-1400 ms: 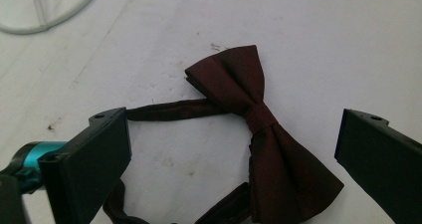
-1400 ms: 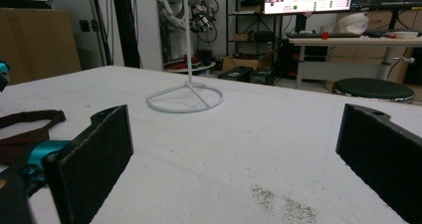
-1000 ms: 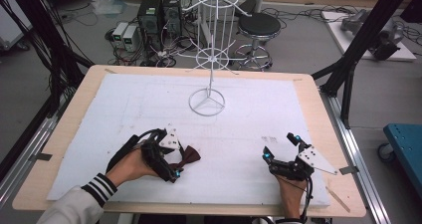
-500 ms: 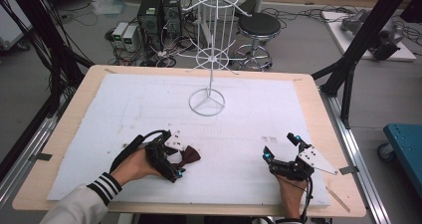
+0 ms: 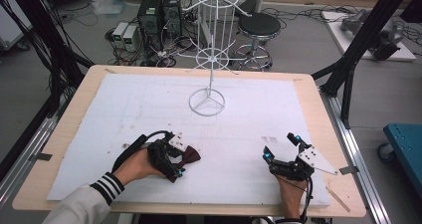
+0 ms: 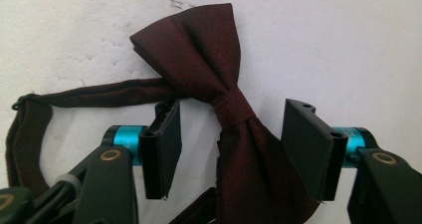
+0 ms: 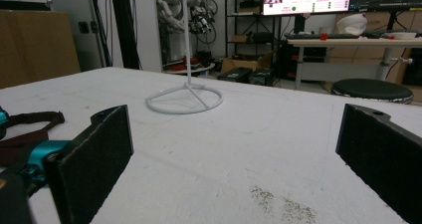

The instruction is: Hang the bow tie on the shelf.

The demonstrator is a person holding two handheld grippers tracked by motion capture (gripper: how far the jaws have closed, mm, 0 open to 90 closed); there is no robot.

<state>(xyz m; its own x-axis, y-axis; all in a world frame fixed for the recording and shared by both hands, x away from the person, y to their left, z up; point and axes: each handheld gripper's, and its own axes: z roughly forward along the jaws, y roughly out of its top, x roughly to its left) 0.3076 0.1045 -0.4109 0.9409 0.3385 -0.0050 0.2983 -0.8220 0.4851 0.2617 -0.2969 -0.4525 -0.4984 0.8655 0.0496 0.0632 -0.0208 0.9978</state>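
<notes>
High view: my left gripper [image 5: 175, 160] sits low and left of centre in the frame, right over the dark red bow tie [image 5: 189, 157], which lies flat on the white foam mat [image 5: 249, 114]. Left gripper view: the bow tie [image 6: 219, 99] runs from upper centre down to the bottom edge, its knot between my two jaws. Jaws have just been closing in on it. The right pad [image 6: 308, 149] is just beside the lower wing of the bow; the left pad [image 6: 166, 147] stands apart from the knot, mat showing in between. Not clamped yet, so I log the left as released around the tie. The strap [image 6: 84, 95] trails off to the left edge and loops down there.

My right gripper [image 5: 281, 152] rests low and right in the high view, well apart from the tie. Right gripper view: jaws spread wide, nothing between them but mat. The white wire stand [image 7: 185, 97] sits upper centre, its ring base on the mat.
</notes>
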